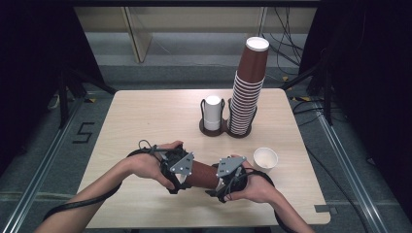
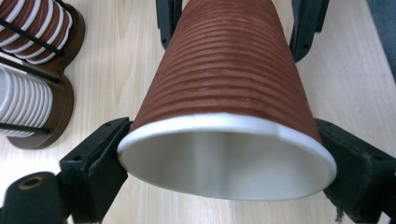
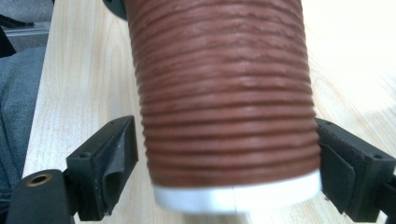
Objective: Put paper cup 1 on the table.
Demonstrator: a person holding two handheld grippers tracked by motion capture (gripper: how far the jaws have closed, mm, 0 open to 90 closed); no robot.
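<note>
The pale wooden table (image 1: 145, 116) carries, at its far side, a tall leaning stack of brown cups (image 1: 247, 92) in a dark two-ring holder (image 1: 215, 130), with a short stack of white cups (image 1: 212, 112) in the other ring. Near the front edge a brown ribbed cup (image 1: 201, 175) lies on its side, held between both tools above the tabletop. The left gripper (image 1: 179, 180) clamps its wide white rim; the right gripper (image 1: 219, 184) sits around the narrow end, one jaw touching and the other showing a slight gap. A lone white cup (image 1: 265, 158) stands just beside the right hand (image 1: 255, 187).
</note>
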